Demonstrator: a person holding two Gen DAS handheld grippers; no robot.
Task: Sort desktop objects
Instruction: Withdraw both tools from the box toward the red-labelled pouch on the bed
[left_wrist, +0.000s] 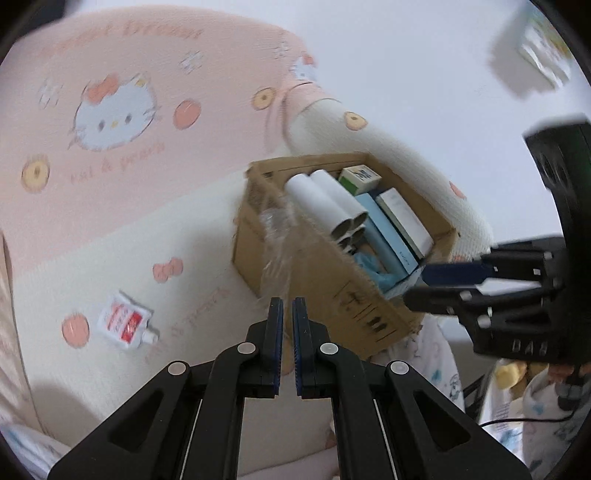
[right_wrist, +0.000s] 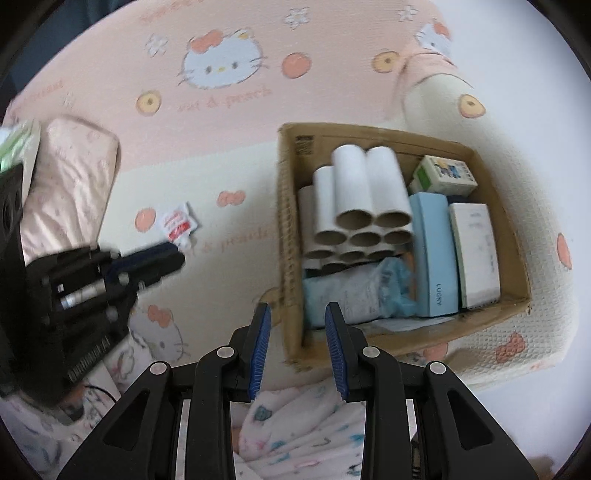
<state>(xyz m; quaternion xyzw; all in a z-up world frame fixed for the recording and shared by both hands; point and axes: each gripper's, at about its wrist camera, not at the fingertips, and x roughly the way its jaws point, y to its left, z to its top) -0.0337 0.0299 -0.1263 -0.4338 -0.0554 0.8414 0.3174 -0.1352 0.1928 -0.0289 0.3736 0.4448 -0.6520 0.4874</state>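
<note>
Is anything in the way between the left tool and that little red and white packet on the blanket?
Nothing visible is. The packet lies alone on bare blanket, off to the side of the left tool. The cardboard box sits on the other side.

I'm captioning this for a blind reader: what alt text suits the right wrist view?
An open cardboard box on a pink cartoon-cat blanket holds stacked paper tubes, a blue case and small boxes. The empty right claw hovers near it; a sachet lies left.

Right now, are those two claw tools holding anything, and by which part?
Nothing is held. The left gripper is nearly shut on empty air, and the right gripper has nothing between its pads, above the cardboard box.
</note>
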